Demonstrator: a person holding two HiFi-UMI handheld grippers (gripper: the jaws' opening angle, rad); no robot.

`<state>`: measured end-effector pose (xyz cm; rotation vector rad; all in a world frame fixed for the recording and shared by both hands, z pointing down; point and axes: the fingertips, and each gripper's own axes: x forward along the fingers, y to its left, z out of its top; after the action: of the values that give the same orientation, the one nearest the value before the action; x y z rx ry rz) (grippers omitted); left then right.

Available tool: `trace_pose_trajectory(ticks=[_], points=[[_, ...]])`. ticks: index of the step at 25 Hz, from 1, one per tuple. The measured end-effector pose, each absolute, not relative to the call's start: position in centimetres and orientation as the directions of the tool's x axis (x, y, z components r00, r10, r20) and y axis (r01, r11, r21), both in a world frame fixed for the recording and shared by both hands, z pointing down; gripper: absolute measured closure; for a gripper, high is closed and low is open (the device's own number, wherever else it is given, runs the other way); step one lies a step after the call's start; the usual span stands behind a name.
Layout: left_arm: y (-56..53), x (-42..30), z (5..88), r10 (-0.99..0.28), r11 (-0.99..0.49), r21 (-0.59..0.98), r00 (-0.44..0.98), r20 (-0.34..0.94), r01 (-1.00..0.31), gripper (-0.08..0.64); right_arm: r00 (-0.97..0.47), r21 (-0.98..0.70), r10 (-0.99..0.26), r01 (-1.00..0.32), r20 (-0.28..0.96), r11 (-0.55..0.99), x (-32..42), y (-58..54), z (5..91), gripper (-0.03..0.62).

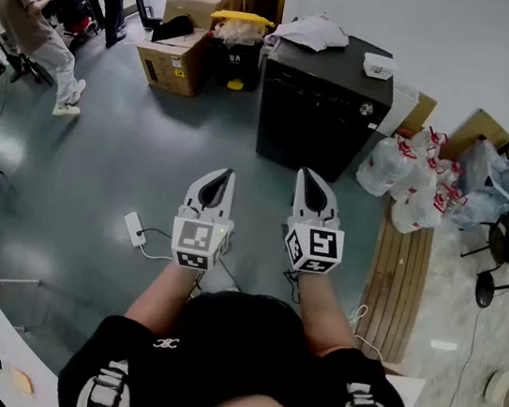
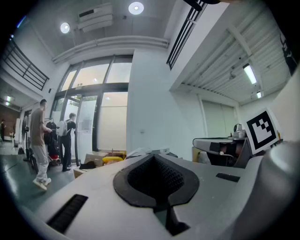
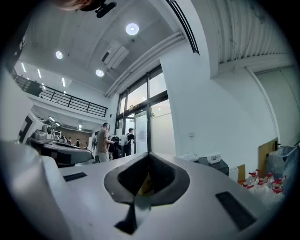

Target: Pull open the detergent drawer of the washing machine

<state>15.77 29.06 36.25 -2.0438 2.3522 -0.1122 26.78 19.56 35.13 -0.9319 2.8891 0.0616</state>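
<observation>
The washing machine (image 1: 317, 112) is a black box standing by the far wall, a good way ahead of both grippers. Its detergent drawer cannot be made out from here. A white cloth (image 1: 308, 33) and a small white box (image 1: 379, 67) lie on its top. My left gripper (image 1: 224, 176) and right gripper (image 1: 309, 176) are held side by side in front of my body, level, pointing at the machine. Both are shut with nothing between the jaws. In the right gripper view the machine (image 3: 214, 165) shows small beyond the shut jaws of the right gripper (image 3: 149, 154).
Cardboard boxes (image 1: 177, 55) and a yellow-lidded bin (image 1: 238, 46) stand left of the machine. Plastic bags (image 1: 412, 179) and a wooden board (image 1: 397, 278) lie to its right. A power strip (image 1: 135, 228) with its cable lies on the floor. People (image 1: 36, 28) stand at the far left.
</observation>
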Motion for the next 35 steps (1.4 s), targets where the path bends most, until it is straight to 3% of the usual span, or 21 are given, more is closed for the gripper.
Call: trace_pose_trajectory(ticks=[20,35], points=[[31.8,12.1,36.3,-0.995,0.100,-0.052,-0.100,0.007,-0.994,0.568,-0.799,0.014,-0.590,-0.596,-0.115,0.803,22.6,23.4,35.9,0.591],[28.8,6.6,36.8,-0.991,0.134,-0.097,-0.135,0.008,-0.986,0.568,-0.813,0.027,-0.569,-0.576,-0.128,0.817,17.6,18.9,36.9,0.590]])
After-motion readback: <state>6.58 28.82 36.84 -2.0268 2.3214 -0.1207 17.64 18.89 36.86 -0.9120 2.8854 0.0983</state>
